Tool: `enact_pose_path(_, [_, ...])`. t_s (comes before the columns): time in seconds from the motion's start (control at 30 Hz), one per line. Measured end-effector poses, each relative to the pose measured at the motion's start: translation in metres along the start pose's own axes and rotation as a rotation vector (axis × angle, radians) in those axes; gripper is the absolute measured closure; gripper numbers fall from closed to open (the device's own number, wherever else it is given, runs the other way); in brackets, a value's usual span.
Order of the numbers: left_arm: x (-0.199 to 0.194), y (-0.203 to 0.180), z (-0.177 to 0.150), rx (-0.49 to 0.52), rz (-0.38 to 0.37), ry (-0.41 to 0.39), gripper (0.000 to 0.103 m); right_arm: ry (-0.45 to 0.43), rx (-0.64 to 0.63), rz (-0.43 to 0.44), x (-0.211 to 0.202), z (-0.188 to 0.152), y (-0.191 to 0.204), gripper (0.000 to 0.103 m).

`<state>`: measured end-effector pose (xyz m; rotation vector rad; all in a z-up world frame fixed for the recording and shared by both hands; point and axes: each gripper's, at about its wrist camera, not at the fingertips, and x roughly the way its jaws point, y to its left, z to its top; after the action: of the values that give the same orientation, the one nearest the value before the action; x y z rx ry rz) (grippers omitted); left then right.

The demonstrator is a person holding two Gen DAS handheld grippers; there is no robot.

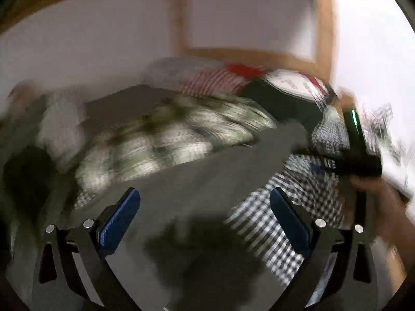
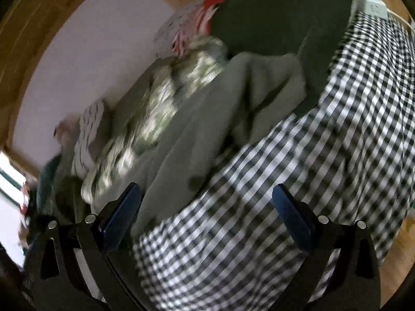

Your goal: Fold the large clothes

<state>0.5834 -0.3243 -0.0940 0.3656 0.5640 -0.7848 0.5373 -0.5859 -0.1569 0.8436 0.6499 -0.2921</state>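
A large grey-green garment (image 1: 197,181) lies spread on the bed in the left wrist view. It also shows crumpled in the right wrist view (image 2: 197,140). My left gripper (image 1: 205,207) is open and empty above the garment. My right gripper (image 2: 206,202) is open and empty over the garment's edge and the black-and-white checked sheet (image 2: 298,181). The right gripper and the hand that holds it show blurred at the right of the left wrist view (image 1: 360,155). Both views are motion-blurred.
A green-and-white patterned blanket (image 1: 166,137) lies bunched behind the garment. Pillows and clothes are piled at the bed's head (image 1: 233,80), with a dark green garment (image 2: 272,20). A white power strip (image 2: 373,6) sits at the sheet's far corner. White walls with wooden trim (image 1: 324,26) stand behind.
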Motion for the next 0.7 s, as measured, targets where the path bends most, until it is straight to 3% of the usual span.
enact_pose_path(0.13, [0.082,-0.061,0.012,0.290,0.041,0.116,0.005,0.012,0.015,0.024,0.011,0.023,-0.011,0.003])
enact_pose_path(0.23, [0.108,-0.079,0.005,0.380,0.024,0.153,0.005,0.034,-0.001,0.054,0.023,0.032,-0.013,0.003])
enact_pose_path(0.3, [0.134,-0.086,-0.003,0.452,0.060,0.209,0.005,0.046,-0.001,0.083,0.033,0.039,-0.016,0.003])
enact_pose_path(0.37, [0.151,-0.082,-0.010,0.463,0.053,0.265,0.005,0.052,0.012,0.119,0.044,0.045,-0.020,0.003])
enact_pose_path(0.5, [0.167,-0.062,-0.012,0.341,-0.039,0.321,0.007,0.040,0.051,0.156,0.055,0.060,-0.028,0.004])
enact_pose_path(0.53, [0.166,-0.058,-0.010,0.319,-0.052,0.317,0.011,0.030,0.063,0.161,0.054,0.061,-0.029,0.005])
enact_pose_path(0.57, [0.162,-0.058,-0.008,0.313,-0.053,0.295,0.036,0.017,0.076,0.157,0.056,0.065,-0.030,0.010])
enact_pose_path(0.6, [0.160,-0.058,-0.008,0.320,-0.036,0.285,0.067,0.007,0.084,0.152,0.054,0.069,-0.033,0.022])
enact_pose_path(0.63, [0.159,-0.060,-0.008,0.334,-0.012,0.273,0.081,0.000,0.087,0.145,0.054,0.071,-0.034,0.031])
enact_pose_path(0.7, [0.150,-0.056,-0.008,0.327,-0.034,0.259,0.085,0.002,0.090,0.149,0.060,0.078,-0.036,0.042])
